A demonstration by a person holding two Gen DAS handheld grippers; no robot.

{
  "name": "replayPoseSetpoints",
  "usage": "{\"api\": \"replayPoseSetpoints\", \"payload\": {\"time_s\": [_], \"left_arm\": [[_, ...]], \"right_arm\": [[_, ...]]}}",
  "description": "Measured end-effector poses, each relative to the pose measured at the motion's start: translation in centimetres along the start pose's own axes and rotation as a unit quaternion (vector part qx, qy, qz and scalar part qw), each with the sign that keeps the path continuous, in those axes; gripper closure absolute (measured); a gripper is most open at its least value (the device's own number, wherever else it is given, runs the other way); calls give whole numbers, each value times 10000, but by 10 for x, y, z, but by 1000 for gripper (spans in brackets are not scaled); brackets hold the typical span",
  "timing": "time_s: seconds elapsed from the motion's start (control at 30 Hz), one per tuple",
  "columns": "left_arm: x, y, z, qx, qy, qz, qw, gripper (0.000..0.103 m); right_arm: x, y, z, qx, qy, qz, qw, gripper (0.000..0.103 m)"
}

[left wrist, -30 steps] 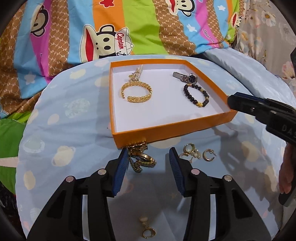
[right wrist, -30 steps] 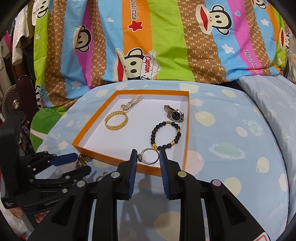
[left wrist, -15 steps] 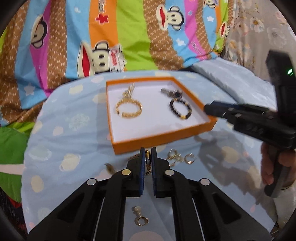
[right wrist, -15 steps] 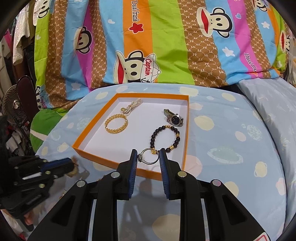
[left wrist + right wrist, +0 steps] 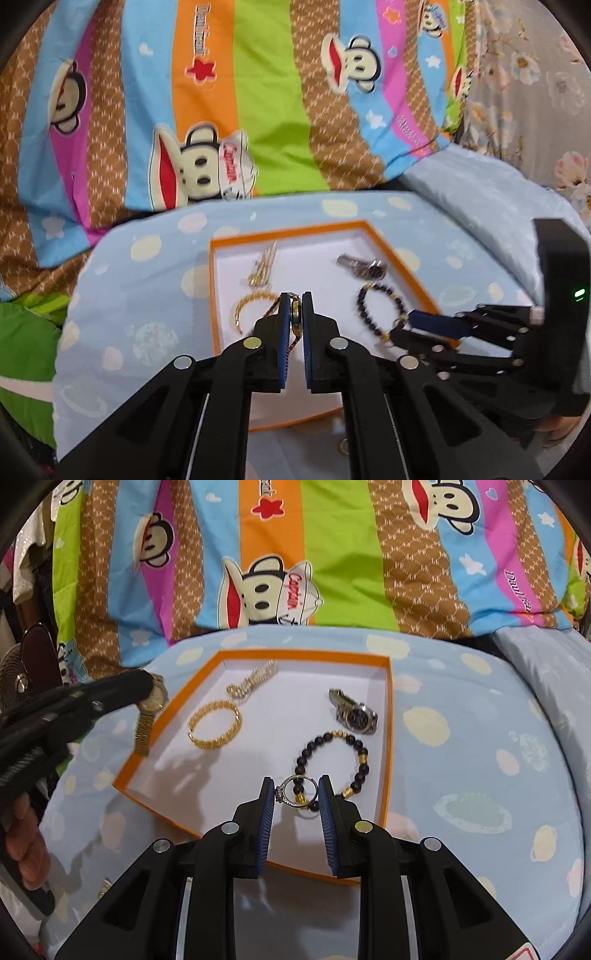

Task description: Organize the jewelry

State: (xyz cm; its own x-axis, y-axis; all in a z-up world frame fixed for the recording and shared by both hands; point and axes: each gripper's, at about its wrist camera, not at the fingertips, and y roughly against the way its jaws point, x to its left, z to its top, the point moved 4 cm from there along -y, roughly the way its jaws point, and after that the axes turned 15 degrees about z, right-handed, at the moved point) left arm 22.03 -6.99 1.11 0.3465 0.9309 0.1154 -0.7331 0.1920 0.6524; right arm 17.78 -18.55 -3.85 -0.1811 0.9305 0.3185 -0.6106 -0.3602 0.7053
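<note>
Behind everything, hanging as a backdrop: striped cartoon blanket. Below it, spreading wide and carrying the rest: pale blue bed cover dotted with cream patches. Sitting on that cover, walls orange and floor white: shallow box. Lying inside the box, well apart from one another: gold bangle with a pale chain just beyond it, silver watch near the right wall, dark bead bracelet nearest the camera. Hovering over the box's left wall, pinching shut on a gold watch whose strap is dangling down: left claw. Hovering over the box's near corner, gripping a small silver ring edge to edge, fingers only a ring's width apart: right claw.
</note>
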Motion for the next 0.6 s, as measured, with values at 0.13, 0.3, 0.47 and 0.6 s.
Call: {"api": "replayPoseSetpoints", "payload": {"time_s": [0.13,0.3,0.47,0.6], "left_arm": [[6,-23,-21,308,36,36,9995,97],[12,-19,-30,305,143,-37,9994,91],[34,14,-27,-54,505,54,9987,53],[62,56,-28,-388,881,106,9953,50]], "right_arm": [[1,-8,-7,109,96,-86,9999,80],[-2,-3,-9,22,72,-156,9998,76],[1,28,-9,-434,71,-113,9990,58],[5,75,-15,-929,2,-130,9956,52]]}}
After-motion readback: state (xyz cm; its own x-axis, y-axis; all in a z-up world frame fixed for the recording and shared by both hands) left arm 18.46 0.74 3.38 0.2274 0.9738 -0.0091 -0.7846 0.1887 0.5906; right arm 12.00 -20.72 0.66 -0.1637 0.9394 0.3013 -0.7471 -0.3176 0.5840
